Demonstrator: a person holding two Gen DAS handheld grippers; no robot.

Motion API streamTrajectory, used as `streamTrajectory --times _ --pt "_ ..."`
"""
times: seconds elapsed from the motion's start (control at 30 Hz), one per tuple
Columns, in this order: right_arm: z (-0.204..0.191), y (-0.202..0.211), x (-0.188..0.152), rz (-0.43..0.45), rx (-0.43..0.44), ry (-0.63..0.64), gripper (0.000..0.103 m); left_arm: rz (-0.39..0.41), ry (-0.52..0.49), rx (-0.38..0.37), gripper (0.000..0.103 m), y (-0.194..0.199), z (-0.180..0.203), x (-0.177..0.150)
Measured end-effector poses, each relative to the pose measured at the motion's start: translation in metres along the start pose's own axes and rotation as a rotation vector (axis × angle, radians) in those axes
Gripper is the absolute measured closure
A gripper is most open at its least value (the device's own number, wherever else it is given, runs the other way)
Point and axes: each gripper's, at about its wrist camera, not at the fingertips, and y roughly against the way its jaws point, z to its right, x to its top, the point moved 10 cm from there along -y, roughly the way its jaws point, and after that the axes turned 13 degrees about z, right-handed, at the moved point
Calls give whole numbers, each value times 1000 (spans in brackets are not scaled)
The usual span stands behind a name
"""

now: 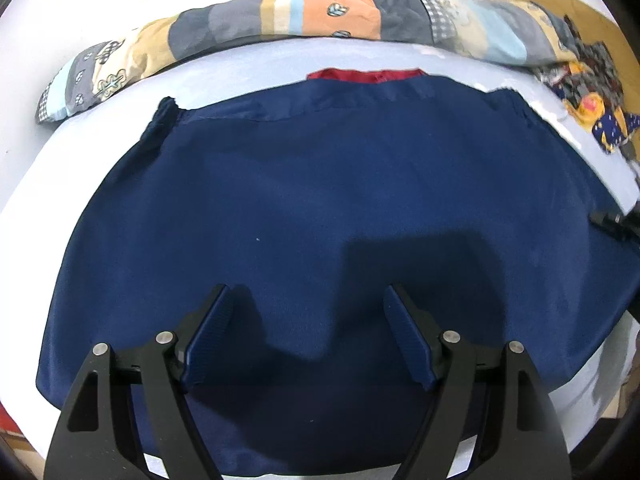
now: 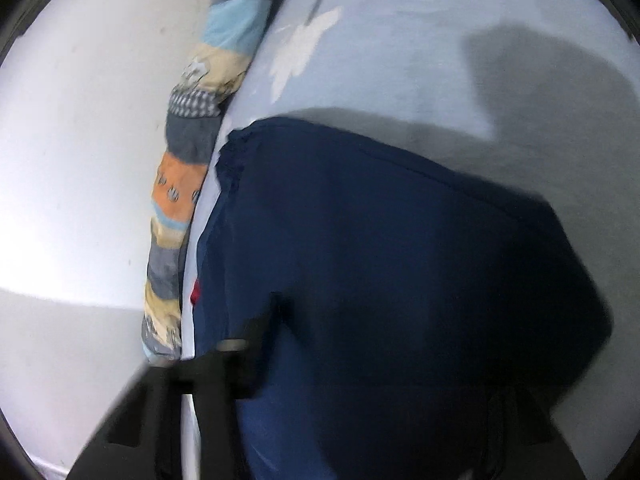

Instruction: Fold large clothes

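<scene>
Here, the big dark blue smooth cloth garment (image 1: pixel 320 184) is lying flat on the pale blue bed (image 1: pixel 248 64), right under the left hand-held gripper (image 1: pixel 308 336), which is hanging released; the right hand-held gripper's state is too blurry to tell.

No readable text, label, brand, number or sign appears on anything in either view.

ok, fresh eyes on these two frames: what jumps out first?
The big navy garment spread flat over the pale blue sheet fills both views, with a strip of red lining peeking out at its far edge. Behind it, a long patchwork quilt roll runs along the white wall. The left hand-held gripper hangs open just above the navy cloth.
</scene>
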Motion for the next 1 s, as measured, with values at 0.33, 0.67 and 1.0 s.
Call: streamTrajectory --times 0.33,0.67,1.0 --pt "-12 11 -1 41 9 47 84 -52 58 61 24 -11 -36 -13" --pt "-59 31 -1 118 78 155 88 -52 55 51 24 -10 -32 -11" --pt "-96 44 -10 163 114 287 88 -51 52 51 24 -7 -36 -13"
